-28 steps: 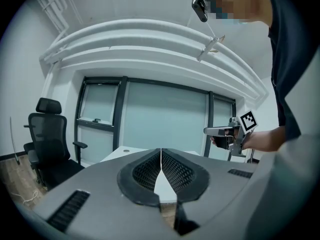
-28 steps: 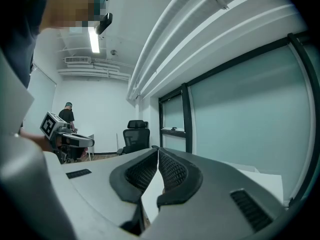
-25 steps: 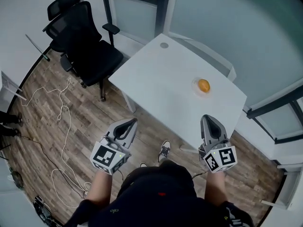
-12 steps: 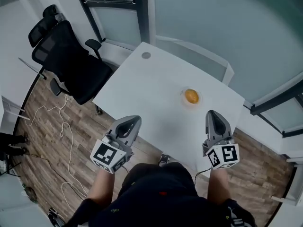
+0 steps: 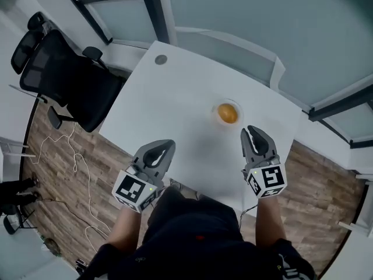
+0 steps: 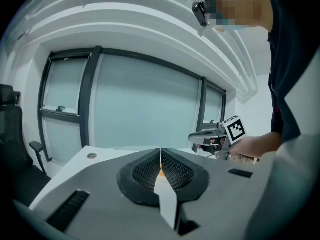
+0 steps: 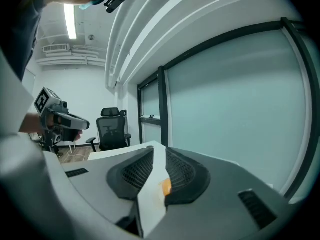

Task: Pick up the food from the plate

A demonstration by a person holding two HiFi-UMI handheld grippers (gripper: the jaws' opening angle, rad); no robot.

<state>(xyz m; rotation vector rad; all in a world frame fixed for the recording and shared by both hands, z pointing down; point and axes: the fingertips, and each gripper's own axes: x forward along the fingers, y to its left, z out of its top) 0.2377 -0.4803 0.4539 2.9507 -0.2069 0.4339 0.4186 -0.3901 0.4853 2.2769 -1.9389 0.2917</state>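
An orange, rounded piece of food (image 5: 227, 113) lies on a small pale plate (image 5: 215, 114) on the white table (image 5: 175, 92). My right gripper (image 5: 251, 131) hovers just short of the plate, on its near right side; its jaws are starting to open, a narrow gap between them and nothing in it. The food (image 7: 165, 186) shows through that gap in the right gripper view. My left gripper (image 5: 168, 145) is over the table's near edge, well left of the plate, shut and empty. The left gripper view catches only an orange sliver of the food (image 6: 160, 173) past its closed jaws.
A black office chair (image 5: 58, 74) stands left of the table on the wood floor, where a white cable (image 5: 81, 174) lies loose. Glass partitions (image 5: 245, 10) run behind the table. A round grommet (image 5: 161, 59) sits near the table's far corner.
The table and food have come nearer in the head view. Both grippers now reach over the table's near edge, the right one close to the plate.
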